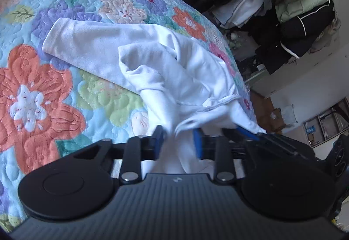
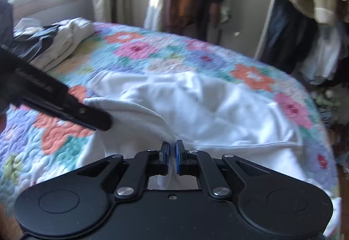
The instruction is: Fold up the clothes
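White garment on the flowered bed
The soft white garment [image 1: 152,61] lies crumpled on the quilted bed [image 1: 43,91]; right gripper [image 2: 172,153] clenches its edge, left gripper [image 1: 177,141] stands released around a fold.

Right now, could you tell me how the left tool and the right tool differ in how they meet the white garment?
The left tool has its jaws apart; the right tool is nearly shut. The white garment runs loosely through the left tool's gap, while the right tool seems to pinch a thin fold. Both are black with blue pads, at the garment's near edge.
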`<state>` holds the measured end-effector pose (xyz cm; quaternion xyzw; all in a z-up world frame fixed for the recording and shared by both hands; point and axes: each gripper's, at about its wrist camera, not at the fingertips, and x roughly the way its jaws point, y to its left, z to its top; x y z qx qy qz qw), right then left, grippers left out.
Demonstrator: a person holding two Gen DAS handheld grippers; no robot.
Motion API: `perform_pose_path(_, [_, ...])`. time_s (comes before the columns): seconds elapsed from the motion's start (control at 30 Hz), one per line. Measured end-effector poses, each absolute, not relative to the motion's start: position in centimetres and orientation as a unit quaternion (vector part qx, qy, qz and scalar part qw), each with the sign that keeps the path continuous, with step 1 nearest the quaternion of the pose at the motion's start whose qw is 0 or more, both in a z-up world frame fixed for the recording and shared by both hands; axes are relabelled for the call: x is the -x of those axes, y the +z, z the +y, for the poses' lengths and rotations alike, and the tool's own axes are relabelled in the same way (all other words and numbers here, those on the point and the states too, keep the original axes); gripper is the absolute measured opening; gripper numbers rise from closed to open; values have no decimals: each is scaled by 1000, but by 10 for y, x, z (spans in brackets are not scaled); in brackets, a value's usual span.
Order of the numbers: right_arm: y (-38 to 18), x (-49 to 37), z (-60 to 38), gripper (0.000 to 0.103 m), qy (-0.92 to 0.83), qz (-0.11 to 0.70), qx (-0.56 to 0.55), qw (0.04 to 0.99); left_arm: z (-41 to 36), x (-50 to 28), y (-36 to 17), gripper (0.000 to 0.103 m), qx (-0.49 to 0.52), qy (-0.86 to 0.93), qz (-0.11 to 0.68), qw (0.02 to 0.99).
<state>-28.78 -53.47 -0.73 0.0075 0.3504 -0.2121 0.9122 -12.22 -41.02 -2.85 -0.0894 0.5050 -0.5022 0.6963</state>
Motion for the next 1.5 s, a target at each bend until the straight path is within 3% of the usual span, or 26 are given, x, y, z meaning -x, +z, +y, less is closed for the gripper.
perform_pose_path(0.2, [29,330,-587,4,-314,338,-24,887,-419,132,-25,47,29,-491,480,727])
perform_pose_path(0.53, [54,428,-651,4,-468,312,-37,826,-449,184,-15,48,-77,-546,374,746])
perform_pose_path(0.8, [35,481,-686,4,-550,308,-61,774,-500,224,-15,48,-90,-580,364,723])
perform_pose_path(0.87, [23,491,-693,9,-553,316,-84,767,-508,233,-24,49,-96,-579,371,719])
perform_pose_path(0.93, [18,501,-694,36,-540,297,-129,777,-513,247,-28,49,-121,-574,360,726])
perform_pose_path(1.0, [15,509,-693,56,-506,278,-185,796,-512,261,-30,50,-154,-562,338,739])
perform_pose_path(1.1, [11,512,-692,62,-456,260,-260,811,-506,279,-22,63,-176,-552,309,754])
perform_pose_path(1.13, [9,508,-690,67,-439,264,-277,813,-503,286,-17,71,-175,-564,301,749])
perform_pose_path(1.23, [1,493,-686,80,-394,280,-310,819,-499,304,-4,81,-173,-592,286,734])
perform_pose_path(1.5, [-10,473,-674,84,-353,280,-336,827,-525,296,-16,89,-165,-573,315,738])
